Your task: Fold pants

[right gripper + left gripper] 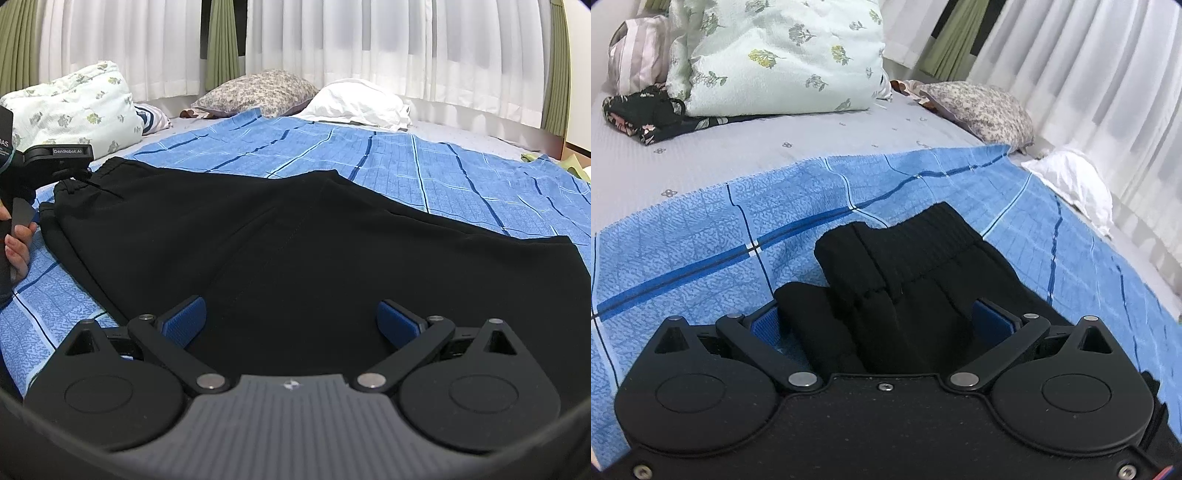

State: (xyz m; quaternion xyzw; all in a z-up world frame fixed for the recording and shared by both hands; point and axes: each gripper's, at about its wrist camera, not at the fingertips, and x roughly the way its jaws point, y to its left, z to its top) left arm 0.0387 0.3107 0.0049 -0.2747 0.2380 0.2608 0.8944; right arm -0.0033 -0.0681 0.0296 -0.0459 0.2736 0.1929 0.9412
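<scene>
Left tongs: my left gripper (882, 321) has its blue-padded fingers (764, 326) spread wide, with a bunched fold of cloth between them. I cannot tell if they squeeze it.
Right tongs: my right gripper (291, 321) is wide open. Its blue pads (186, 319) sit apart over the cloth and pinch nothing.
Pants: the soft black pants with a stretchy ribbed waistband (295, 236) lie mostly flat on the bed. The waistband end (919, 236) is at my left gripper and humps up there.
Hand: in the right view I see a person's hand (16, 247) holding the black handle of the left tool, at the waistband corner.
Blanket: a blue checked blanket with dark and white lines (701, 236) is under the pants.
Sheet: a pale grey sheet with tiny flowers (775, 140) shows past the blanket.
Pillows: a big white pillow with green flowers (775, 55), a brown-speckled pillow (258, 90) and a plain white pillow (354, 103) lie at the far side.
Curtains: thin white curtains (332, 40) hang behind the bed.
</scene>
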